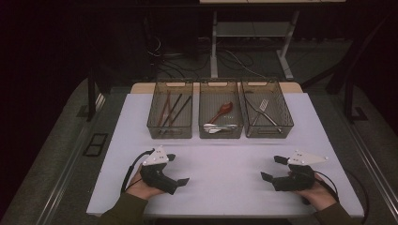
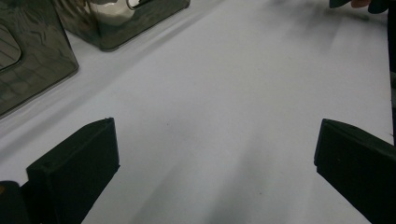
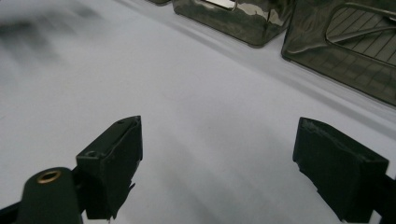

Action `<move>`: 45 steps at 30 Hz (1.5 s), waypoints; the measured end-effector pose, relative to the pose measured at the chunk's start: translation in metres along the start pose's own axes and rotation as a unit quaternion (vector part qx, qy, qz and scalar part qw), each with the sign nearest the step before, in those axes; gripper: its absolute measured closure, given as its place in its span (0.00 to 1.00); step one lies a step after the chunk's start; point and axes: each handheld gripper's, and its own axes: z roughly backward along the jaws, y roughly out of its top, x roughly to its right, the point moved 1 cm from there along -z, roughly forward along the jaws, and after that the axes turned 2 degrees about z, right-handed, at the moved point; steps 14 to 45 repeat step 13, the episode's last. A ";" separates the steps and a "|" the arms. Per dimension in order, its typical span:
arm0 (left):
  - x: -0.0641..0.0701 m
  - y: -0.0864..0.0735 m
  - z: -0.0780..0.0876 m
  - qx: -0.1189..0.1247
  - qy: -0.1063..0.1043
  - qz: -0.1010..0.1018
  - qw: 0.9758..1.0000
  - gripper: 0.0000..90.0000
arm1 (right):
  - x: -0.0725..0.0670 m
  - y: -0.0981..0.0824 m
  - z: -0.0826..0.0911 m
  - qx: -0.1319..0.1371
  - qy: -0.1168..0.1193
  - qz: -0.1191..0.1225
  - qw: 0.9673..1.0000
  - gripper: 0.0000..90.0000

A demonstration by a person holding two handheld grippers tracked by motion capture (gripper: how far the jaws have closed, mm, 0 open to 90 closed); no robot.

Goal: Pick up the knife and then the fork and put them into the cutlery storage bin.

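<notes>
High view – bins: 3 smoky translucent bins stand in a row at the far side of the white table [image 1: 117, 154], side by side.
High view – left bin [image 1: 170, 110]: holds chopsticks [image 1: 171, 110], dark brown and reddish, lying lengthwise.
High view – middle bin [image 1: 220, 110]: holds a red-brown spoon [image 1: 223, 111] and, nearer the front wall, a silver spoon [image 1: 217, 127].
High view – right bin [image 1: 266, 108]: holds a metal fork [image 1: 263, 108] among other slim metal pieces I cannot identify.
High view – grippers: left gripper [image 1: 179, 169] and right gripper [image 1: 273, 168] rest low over the near part of the table, well apart from each other and from the bins; both sets of jaws stand spread with nothing between them.
Left gripper view – jaws: wide apart over bare table; 2 bins at the upper left.
Right gripper view – jaws: equally spread, empty; bin walls at the top right, the fork's bin nearest.
Judgement – handling: the cutlery looks light, stiff and thin; metal pieces are likely slippery and will tend to swivel in a pinch. Chopsticks may roll.
Judgement – hold point: take each piece across the handle near its middle, reaching down from above to clear the bin walls.
Judgement – risk: pieces lying crossed may drag a neighbour along.
</notes>
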 end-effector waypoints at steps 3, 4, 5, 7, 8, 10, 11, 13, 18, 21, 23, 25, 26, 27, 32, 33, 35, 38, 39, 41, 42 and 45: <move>0.000 0.000 0.000 -0.001 0.000 0.001 1.000 0.00 | 0.000 -0.003 0.002 -0.004 -0.002 0.005 1.000 0.18; 0.000 0.000 0.000 -0.001 0.001 0.001 1.000 0.00 | 0.000 -0.003 0.002 -0.004 -0.003 0.006 1.000 0.18; 0.000 0.000 0.000 -0.001 0.001 0.001 1.000 0.00 | 0.000 -0.004 0.003 -0.004 -0.004 0.006 1.000 0.18; 0.000 0.000 0.000 -0.001 0.001 0.001 1.000 0.00 | 0.000 -0.004 0.003 -0.002 -0.004 0.005 1.000 0.18; 0.000 0.000 0.000 -0.001 0.001 -0.001 1.000 0.00 | 0.001 -0.003 0.003 -0.001 -0.004 0.004 1.000 0.18; 0.000 0.000 0.001 -0.001 0.002 -0.001 1.000 0.00 | 0.000 -0.004 0.003 -0.002 -0.003 0.007 1.000 0.18; 0.000 0.000 0.000 -0.001 0.002 -0.001 1.000 0.00 | 0.000 -0.004 0.003 -0.004 -0.004 0.007 1.000 0.18; 0.000 0.000 0.000 -0.001 0.002 0.001 1.000 0.00 | 0.000 -0.003 0.003 -0.001 -0.003 0.007 1.000 0.18; 0.000 0.000 0.000 -0.001 0.002 0.001 1.000 0.00 | 0.000 -0.003 0.003 -0.001 -0.003 0.007 1.000 0.18; 0.000 0.000 0.000 -0.001 0.002 0.001 1.000 0.00 | 0.000 -0.003 0.003 -0.001 -0.003 0.007 1.000 0.18; 0.000 0.000 0.000 -0.001 0.002 0.001 1.000 0.00 | 0.000 -0.003 0.003 -0.001 -0.003 0.007 1.000 0.18; 0.000 0.000 0.000 -0.001 0.002 0.001 1.000 0.00 | 0.000 -0.003 0.003 -0.001 -0.003 0.007 1.000 0.18; 0.000 0.000 0.000 -0.001 0.002 0.001 1.000 0.00 | 0.000 -0.003 0.003 -0.001 -0.003 0.007 1.000 0.18; 0.000 0.000 0.000 -0.001 0.002 0.001 1.000 0.00 | 0.000 -0.003 0.003 -0.001 -0.003 0.007 1.000 0.18; 0.000 0.000 0.000 -0.001 0.002 0.001 1.000 0.00 | 0.000 -0.003 0.003 -0.001 -0.003 0.007 1.000 0.18; 0.000 0.000 0.000 -0.001 0.002 0.001 1.000 0.00 | 0.000 -0.003 0.003 -0.001 -0.003 0.007 1.000 0.18; 0.000 0.000 0.000 -0.001 0.002 0.001 1.000 0.00 | 0.000 -0.003 0.003 -0.001 -0.003 0.007 1.000 0.18; 0.000 0.000 0.000 -0.001 0.002 0.001 1.000 0.00 | 0.000 -0.003 0.003 -0.001 -0.003 0.007 1.000 0.18; 0.000 0.000 0.000 -0.001 0.002 0.001 1.000 0.00 | 0.000 -0.003 0.003 -0.001 -0.003 0.007 1.000 0.18; 0.000 0.000 0.000 -0.001 0.002 0.001 1.000 0.00 | 0.000 -0.003 0.003 -0.001 -0.003 0.007 1.000 0.18; 0.000 0.000 0.000 -0.001 0.002 0.001 1.000 0.00 | 0.000 -0.003 0.003 -0.001 -0.003 0.007 1.000 0.18; 0.000 0.000 0.000 -0.001 0.002 0.001 1.000 0.00 | 0.000 -0.003 0.003 -0.001 -0.003 0.007 1.000 0.18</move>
